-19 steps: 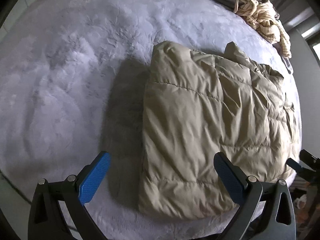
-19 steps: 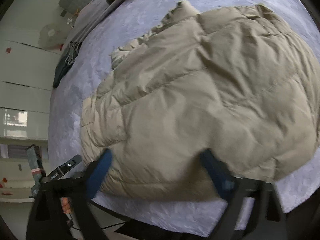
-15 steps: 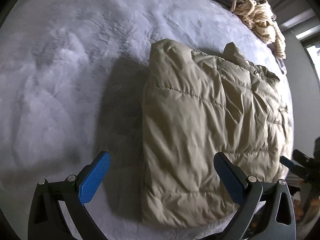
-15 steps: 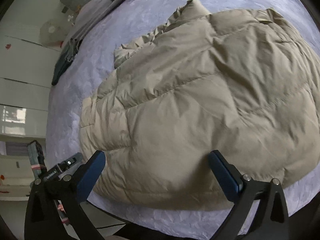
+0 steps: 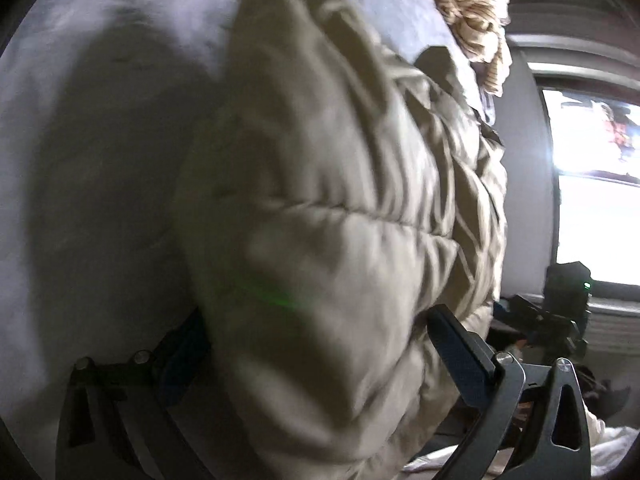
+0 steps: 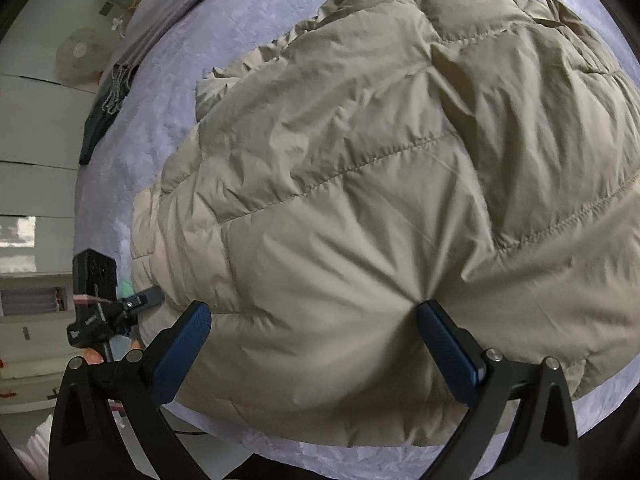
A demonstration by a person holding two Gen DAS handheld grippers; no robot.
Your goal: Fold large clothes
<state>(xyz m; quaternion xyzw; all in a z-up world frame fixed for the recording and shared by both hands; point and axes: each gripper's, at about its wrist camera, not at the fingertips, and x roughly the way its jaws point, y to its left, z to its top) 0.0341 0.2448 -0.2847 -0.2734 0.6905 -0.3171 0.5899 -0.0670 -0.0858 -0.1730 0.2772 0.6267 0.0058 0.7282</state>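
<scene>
A folded beige puffer jacket [image 6: 380, 200] lies on the lavender bedspread [image 6: 168, 92]. My right gripper [image 6: 312, 320] stands open at the jacket's near edge. The right fingertip [image 6: 428, 312] dents the fabric and the left fingertip [image 6: 196, 316] sits just above the edge. In the blurred left wrist view the jacket [image 5: 340, 200] bulges up close, its near end between the fingers of my left gripper [image 5: 320, 344]. Those jaws stand wide. The left finger is mostly hidden behind the fabric, and the right finger [image 5: 456, 344] rests against it.
A pile of cream striped clothes [image 5: 472, 12] lies at the bed's far corner beside a bright window [image 5: 592, 200]. A dark green garment [image 6: 104, 112] hangs over the bed's left edge, with white cupboards [image 6: 36, 184] and a fan [image 6: 80, 56] beyond.
The left gripper has pushed forward and low into the jacket's near end, which now fills the gap between its fingers. The right gripper edged closer to the jacket, jaws a little wider.
</scene>
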